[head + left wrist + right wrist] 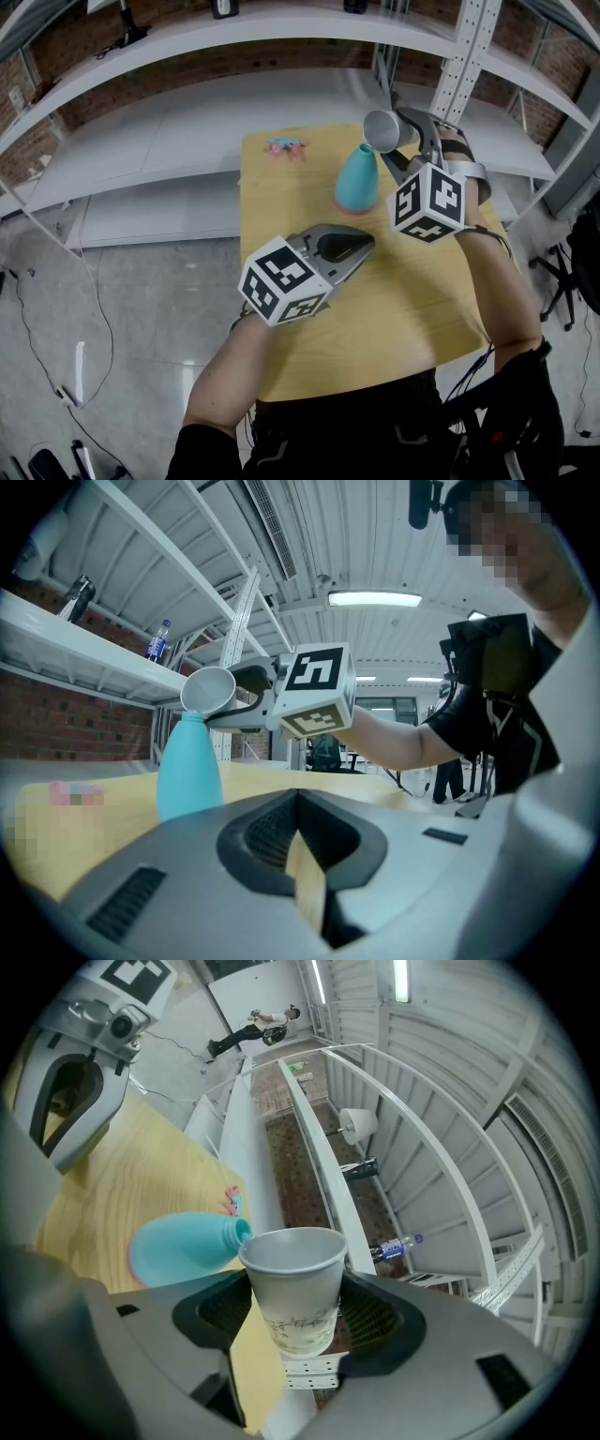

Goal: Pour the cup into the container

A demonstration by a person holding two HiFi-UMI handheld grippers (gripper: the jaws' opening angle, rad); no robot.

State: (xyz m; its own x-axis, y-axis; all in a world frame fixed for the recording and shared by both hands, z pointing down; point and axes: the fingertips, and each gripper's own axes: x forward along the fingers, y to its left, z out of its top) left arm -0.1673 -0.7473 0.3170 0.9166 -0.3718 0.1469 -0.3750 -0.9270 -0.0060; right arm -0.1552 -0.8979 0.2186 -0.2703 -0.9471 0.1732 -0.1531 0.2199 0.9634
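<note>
White shelving (187, 122) and brick wall stand behind the small wooden table (281, 197) you are working over. The cup (382, 129), a pale paper one, is up off the wood, tipped well over onto its side, with its open mouth turned left and toward you. Your right gripper (401, 142) is pinching it: in the right gripper view the cup (295, 1288) sits squarely between the two jaws of that gripper (295, 1321), squeezed at its lower body with its rim free.

Directly under the rim stands the container (357, 178), a teal bottle with a narrow neck, upright on the table. From the left gripper view the cup (208, 688) appears to rest on the container (188, 766) at its mouth, though I cannot tell whether they touch or only overlap. The container is right of centre at the far end, near the table's right edge.

Bare wood lies open to its left and on its near side. A small pink and blue item (286, 147) lies by the far edge, well left of the container.

Your left gripper (361, 246) hovers over the near half of the table, pointing right, its marker cube close to the left edge. Its jaws are pressed together, showing only a sliver of wood between them, nothing held.
</note>
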